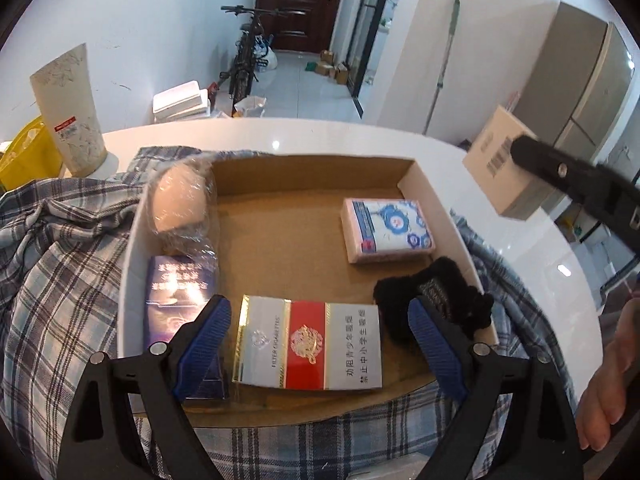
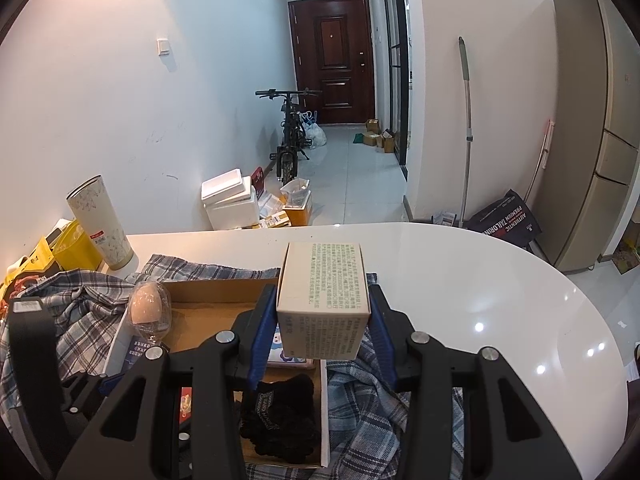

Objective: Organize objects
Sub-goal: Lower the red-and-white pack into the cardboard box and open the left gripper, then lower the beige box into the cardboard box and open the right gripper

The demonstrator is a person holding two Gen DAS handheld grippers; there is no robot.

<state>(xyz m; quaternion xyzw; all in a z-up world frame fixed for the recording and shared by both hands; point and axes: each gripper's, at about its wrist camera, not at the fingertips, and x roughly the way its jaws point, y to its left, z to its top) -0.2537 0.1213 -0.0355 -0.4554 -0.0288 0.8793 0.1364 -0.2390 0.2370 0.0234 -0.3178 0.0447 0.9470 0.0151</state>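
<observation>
An open cardboard tray [image 1: 304, 208] lies on a plaid shirt [image 1: 60, 264]. In it are a red and white cigarette pack [image 1: 308, 346], a purple pack [image 1: 176, 292], a pink and blue card pack [image 1: 386, 230], a black furry item [image 1: 436, 296] and a plastic-wrapped peach sponge [image 1: 182, 200]. My left gripper [image 1: 320, 344] is open above the cigarette pack. My right gripper [image 2: 323, 320] is shut on a white printed box [image 2: 324, 296], held above the tray's right edge [image 2: 324, 400]; the box also shows in the left wrist view [image 1: 500, 168].
A white rounded table [image 2: 480, 280] carries everything. A tall patterned cup [image 1: 70, 112] and a yellow bag [image 1: 24, 156] stand at the back left. Beyond the table are a bicycle [image 2: 290, 136], foam boxes [image 2: 230, 200] and a tall cabinet [image 2: 592, 128].
</observation>
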